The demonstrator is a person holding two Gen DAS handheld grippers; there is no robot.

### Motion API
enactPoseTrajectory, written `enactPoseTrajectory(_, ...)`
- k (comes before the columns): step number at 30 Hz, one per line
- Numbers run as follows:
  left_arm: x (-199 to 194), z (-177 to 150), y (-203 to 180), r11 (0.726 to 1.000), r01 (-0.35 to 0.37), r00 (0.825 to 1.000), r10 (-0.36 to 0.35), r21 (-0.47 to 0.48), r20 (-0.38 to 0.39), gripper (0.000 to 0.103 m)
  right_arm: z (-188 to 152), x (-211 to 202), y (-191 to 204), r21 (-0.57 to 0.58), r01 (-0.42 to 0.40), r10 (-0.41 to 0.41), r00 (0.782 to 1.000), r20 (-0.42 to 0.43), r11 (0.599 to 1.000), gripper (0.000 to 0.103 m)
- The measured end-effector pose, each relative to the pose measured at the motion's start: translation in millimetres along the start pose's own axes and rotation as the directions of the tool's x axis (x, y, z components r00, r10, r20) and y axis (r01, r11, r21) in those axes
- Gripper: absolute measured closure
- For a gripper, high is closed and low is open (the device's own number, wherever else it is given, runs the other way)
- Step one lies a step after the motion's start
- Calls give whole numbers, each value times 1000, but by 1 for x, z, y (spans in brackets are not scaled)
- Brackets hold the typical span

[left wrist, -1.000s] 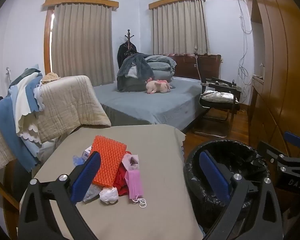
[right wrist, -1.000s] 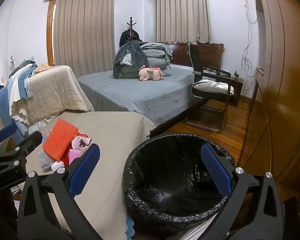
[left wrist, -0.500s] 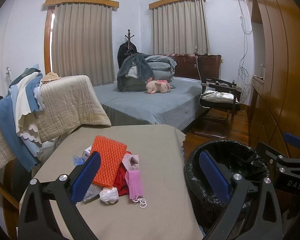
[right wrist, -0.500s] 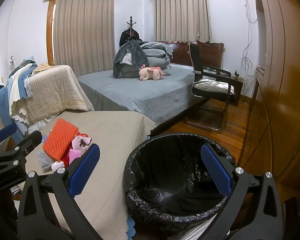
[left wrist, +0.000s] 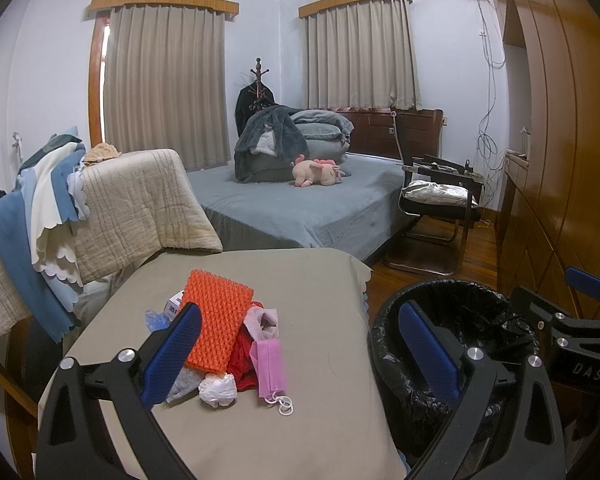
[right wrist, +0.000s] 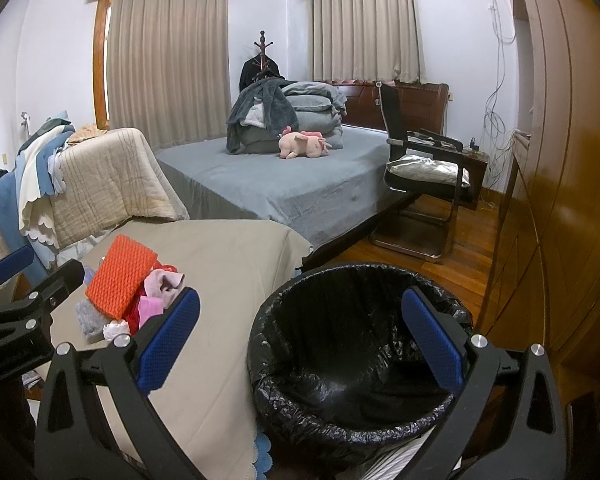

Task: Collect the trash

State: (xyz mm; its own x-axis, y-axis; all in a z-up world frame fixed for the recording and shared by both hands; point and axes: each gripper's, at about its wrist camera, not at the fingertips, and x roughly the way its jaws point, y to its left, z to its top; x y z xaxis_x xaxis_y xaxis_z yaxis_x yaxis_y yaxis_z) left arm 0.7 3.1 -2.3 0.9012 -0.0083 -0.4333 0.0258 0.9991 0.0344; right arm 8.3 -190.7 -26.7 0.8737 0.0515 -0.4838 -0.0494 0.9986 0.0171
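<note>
The left claw (left wrist: 300,356) is spread wide and holds nothing. Just ahead of it, between its fingers and nearer the left one, a trash heap sits on the table (left wrist: 320,280): an orange pad (left wrist: 216,320), a pink mask (left wrist: 270,368) and a white wad (left wrist: 218,388). The right claw (right wrist: 300,344) is also wide and empty, hovering over the bin (right wrist: 340,340) lined in black, with the heap off to its left. Farther ahead lies a bed (right wrist: 280,184).
</note>
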Motion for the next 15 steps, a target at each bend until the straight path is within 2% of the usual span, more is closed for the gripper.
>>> enactPoseTrajectory(15, 0, -1, 0, 1000, 2, 1000, -2, -2, 0, 6, 0, 2, 1, 0, -2, 2, 1000, -6, 1000, 5)
